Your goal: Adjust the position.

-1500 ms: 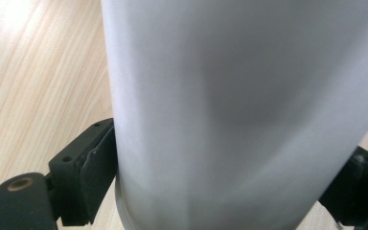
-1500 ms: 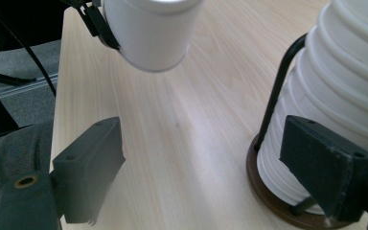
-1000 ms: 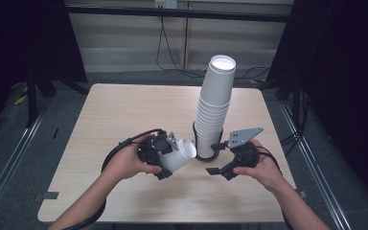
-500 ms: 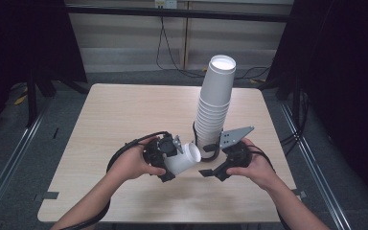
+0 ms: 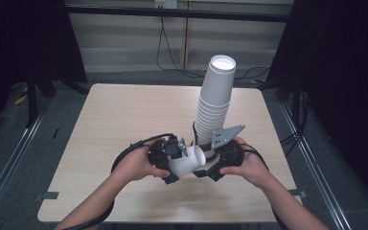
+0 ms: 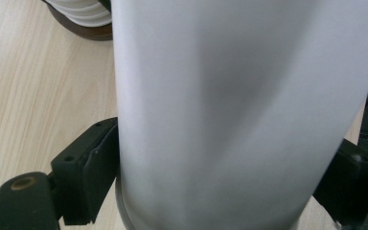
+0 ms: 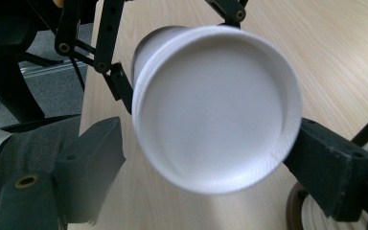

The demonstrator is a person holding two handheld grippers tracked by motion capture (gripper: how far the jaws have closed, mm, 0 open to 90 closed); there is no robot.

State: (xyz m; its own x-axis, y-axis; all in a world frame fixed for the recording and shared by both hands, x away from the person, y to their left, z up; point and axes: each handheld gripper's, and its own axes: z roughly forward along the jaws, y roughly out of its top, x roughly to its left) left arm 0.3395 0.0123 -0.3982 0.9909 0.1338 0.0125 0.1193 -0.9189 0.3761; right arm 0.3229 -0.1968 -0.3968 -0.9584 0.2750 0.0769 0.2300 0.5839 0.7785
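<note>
Left gripper [image 5: 172, 160] pinches the white paper cup [image 5: 189, 162] across its wall, at the table's [image 5: 124, 115] six o'clock edge, the cup stack [image 5: 215, 103] at its one o'clock. Our right gripper [image 5: 206, 170] stands spread around the cup's bottom, pads apparently not pressing. We judge it light, thin and crushable; grip by the stiffer bottom rim.

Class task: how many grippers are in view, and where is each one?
2. The left gripper grips the white cup at the table's near middle; the right gripper faces it, beside the cup stack.
</note>
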